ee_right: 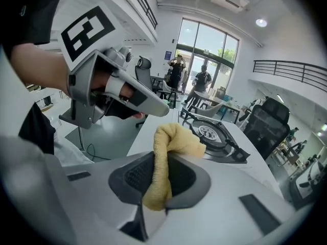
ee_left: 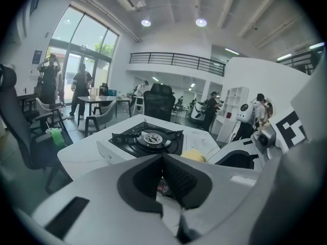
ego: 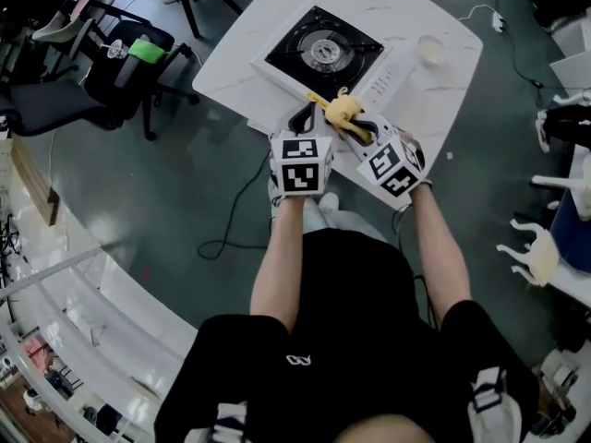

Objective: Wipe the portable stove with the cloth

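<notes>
Our right gripper [ee_right: 158, 163] clamps the yellow cloth [ee_right: 172, 141] over the table's [ego: 434, 100] near edge; our left gripper [ee_left: 163, 173] is closed, empty. The portable stove [ego: 323, 52] stands just beyond. We press the cloth flat and wipe in overlapping strokes

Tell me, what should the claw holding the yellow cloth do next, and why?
Probably move the right claw forward and down until the cloth meets the stove: the cloth is clamped in its jaws but hangs short of the stove, near the table edge.
</notes>
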Motion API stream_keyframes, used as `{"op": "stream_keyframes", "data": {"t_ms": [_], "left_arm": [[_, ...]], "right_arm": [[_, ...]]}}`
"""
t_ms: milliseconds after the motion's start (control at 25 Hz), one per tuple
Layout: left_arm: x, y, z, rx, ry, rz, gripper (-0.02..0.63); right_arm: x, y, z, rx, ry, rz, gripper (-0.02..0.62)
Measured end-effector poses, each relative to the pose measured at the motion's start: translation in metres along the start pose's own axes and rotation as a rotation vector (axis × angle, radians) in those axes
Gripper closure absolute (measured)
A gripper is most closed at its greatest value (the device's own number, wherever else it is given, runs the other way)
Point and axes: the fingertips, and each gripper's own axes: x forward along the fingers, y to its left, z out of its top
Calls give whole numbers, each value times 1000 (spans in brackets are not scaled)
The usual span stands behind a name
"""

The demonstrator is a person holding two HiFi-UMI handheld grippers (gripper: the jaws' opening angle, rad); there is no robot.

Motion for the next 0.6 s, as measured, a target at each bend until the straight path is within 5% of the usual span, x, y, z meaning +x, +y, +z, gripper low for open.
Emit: {"op": "stream_keyframes", "data": {"t_ms": [600], "left_arm": [[4,62,5,-13,40,84,614]], "right_arm": [[60,-15,56,-81,-10,0,546]]}}
